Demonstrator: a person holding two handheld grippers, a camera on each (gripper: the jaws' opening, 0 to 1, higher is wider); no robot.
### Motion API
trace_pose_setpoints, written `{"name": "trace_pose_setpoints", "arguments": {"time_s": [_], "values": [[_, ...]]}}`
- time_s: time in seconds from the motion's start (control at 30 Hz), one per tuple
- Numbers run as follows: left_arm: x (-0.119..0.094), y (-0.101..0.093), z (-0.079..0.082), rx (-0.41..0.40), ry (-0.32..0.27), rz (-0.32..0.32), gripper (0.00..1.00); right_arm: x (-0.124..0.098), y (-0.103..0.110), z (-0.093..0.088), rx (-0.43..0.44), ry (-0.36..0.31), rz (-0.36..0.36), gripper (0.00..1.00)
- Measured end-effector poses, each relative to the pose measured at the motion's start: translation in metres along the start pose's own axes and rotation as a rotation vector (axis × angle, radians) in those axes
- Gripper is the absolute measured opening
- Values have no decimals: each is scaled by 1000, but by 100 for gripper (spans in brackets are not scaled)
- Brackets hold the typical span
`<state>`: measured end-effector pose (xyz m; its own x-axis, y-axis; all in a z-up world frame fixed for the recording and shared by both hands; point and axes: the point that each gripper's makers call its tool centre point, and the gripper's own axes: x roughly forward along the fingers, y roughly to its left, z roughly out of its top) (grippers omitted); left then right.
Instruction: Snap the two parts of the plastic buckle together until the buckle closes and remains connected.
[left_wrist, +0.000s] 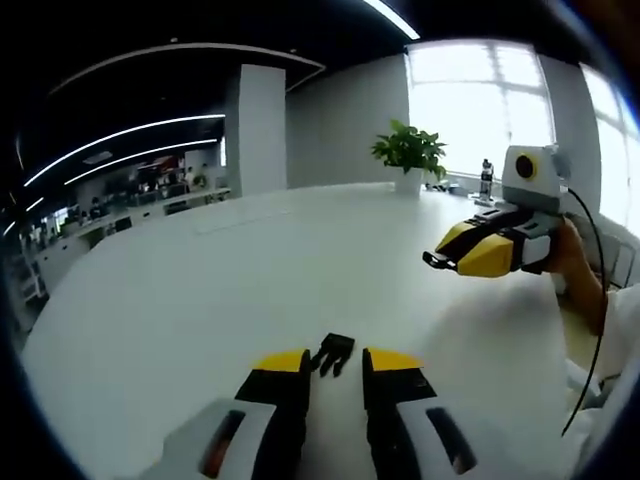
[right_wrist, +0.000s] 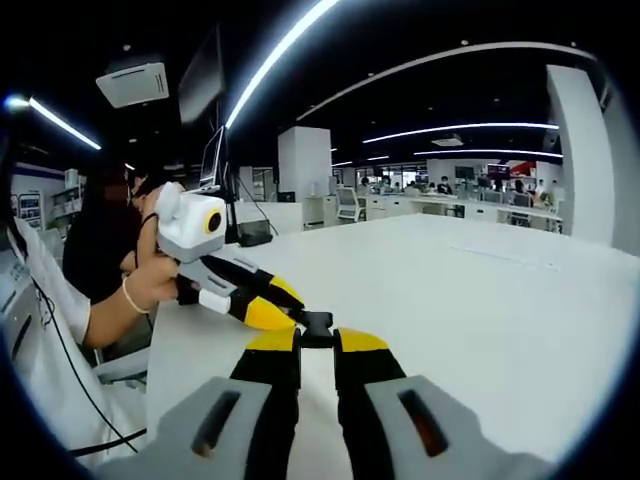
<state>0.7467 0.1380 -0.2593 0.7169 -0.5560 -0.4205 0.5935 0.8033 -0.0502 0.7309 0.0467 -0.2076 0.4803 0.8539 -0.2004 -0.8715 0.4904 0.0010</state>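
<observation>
Tongs status: left tongs (left_wrist: 335, 372) have jaws set narrow with a black pronged buckle part (left_wrist: 333, 353) at the tips; looks pinched between them, but it could also be resting on the white desk (left_wrist: 180, 300), hard to tell. Right tongs (right_wrist: 317, 345) are also narrow, with a black buckle piece (right_wrist: 317, 324) at the tips, apparently gripped. In the left gripper view the right tongs (left_wrist: 436, 259) hang well above the desk, off to the right, something small and dark at the tip. In the right gripper view the left tongs (right_wrist: 298, 316) come in from the left, tip touching or just beside the black piece; can't resolve whether that's one part or two meeting. Judgement: the parts are picked up or nearly so and the snap isn't confirmed; align and push left. Around: potted plant (left_wrist: 410, 152) at the far desk edge near the window, office desks and monitors behind. Nothing blocks the desk between the tongs.
</observation>
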Motion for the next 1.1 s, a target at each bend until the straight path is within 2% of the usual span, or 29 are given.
{"name": "trace_pose_setpoints", "arguments": {"time_s": [0.23, 0.7, 0.9, 1.1], "values": [[0, 0, 0, -1, 0, -22, 12, -2, 0, 1, 11, -14, 1, 13], [-6, 2, 1, 0, -14, -40, 12, -6, -2, 2, 23, -29, -3, 13], [-9, 9, 0, 3, -12, -28, 12, -7, -3, 2, 35, -37, -8, 13], [-18, 25, 2, -12, -26, 15, 12, -7, -4, 0, 38, -33, -10, 13]]}}
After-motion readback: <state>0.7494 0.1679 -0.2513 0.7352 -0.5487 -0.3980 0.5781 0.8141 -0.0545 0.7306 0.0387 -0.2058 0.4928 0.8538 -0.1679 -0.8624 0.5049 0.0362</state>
